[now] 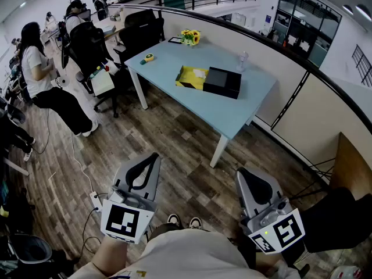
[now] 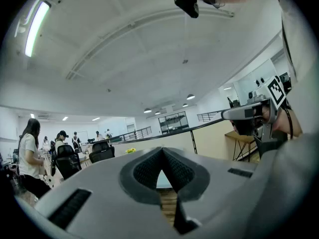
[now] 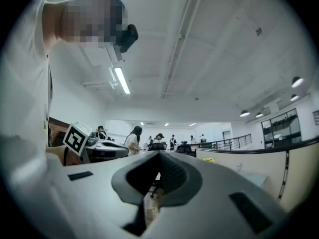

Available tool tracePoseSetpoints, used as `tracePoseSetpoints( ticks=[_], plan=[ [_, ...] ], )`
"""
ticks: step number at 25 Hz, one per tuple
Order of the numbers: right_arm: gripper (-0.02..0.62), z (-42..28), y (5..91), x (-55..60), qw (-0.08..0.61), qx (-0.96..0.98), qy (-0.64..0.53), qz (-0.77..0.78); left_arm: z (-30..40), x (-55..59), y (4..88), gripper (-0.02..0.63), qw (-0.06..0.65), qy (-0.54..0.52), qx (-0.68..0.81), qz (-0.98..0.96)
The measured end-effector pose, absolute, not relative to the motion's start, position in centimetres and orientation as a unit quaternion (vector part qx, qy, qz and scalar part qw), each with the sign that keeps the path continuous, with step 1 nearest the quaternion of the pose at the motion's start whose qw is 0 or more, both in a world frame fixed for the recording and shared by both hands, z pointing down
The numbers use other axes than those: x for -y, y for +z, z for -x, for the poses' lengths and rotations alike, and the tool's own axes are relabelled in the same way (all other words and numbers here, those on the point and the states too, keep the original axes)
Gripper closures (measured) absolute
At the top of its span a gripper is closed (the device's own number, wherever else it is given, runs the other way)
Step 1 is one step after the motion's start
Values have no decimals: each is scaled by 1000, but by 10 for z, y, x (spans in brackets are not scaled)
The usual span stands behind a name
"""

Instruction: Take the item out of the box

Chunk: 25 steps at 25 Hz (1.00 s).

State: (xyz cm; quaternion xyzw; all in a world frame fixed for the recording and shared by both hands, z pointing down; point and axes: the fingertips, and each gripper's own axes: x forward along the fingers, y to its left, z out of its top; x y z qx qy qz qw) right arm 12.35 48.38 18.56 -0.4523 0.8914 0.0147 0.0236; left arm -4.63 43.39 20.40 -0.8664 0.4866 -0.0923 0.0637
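The black-and-yellow box (image 1: 210, 80) sits on the table (image 1: 232, 112), well ahead and long axis crosswise, roughly between the left hand-held gripper (image 1: 152, 157) and right hand-held gripper (image 1: 242, 172), both closed empty, the right probably nearer.

"How are the two tools finished?"

"Pale grey shells are seen on the left gripper (image 1: 155, 155) and the right gripper (image 1: 239, 171). Black ribbed pads (image 2: 145, 171) are set inside, and a white cube (image 1: 123, 221) with black square markers is fixed to each."

"And what is worn?"

"A cream shirt (image 1: 192, 254) and black shoes (image 1: 174, 220) with white toes."
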Motion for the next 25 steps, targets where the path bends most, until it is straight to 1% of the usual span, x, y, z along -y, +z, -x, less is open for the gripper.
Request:
tracePoseSetpoints(
  ticks=[8, 18, 19, 20, 21, 23, 24, 25],
  plan=[
    [592, -141, 194, -483, 39, -890, 13, 455, 32, -437, 215, 603, 71, -98, -493, 862],
    [588, -146, 204, -482, 35, -892, 11, 450, 23, -441, 220, 603, 71, -94, -496, 860],
    [514, -146, 206, -480, 30, -890, 10, 454, 23, -441, 220, 603, 71, -94, -498, 859],
    [389, -145, 209, -477, 23, -888, 11, 460, 24, -440, 221, 603, 71, -94, -499, 858],
    [342, -145, 211, -474, 15, -885, 14, 465, 26, -439, 221, 603, 70, -95, -501, 857],
    [276, -144, 213, -468, 9, -881, 18, 472, 28, -436, 223, 603, 69, -97, -504, 855],
    [247, -145, 214, -465, 11, -880, 18, 474, 29, -434, 223, 603, 70, -98, -506, 854],
    [233, -146, 214, -462, 16, -880, 16, 475, 30, -432, 224, 603, 69, -98, -507, 854]
  ],
)
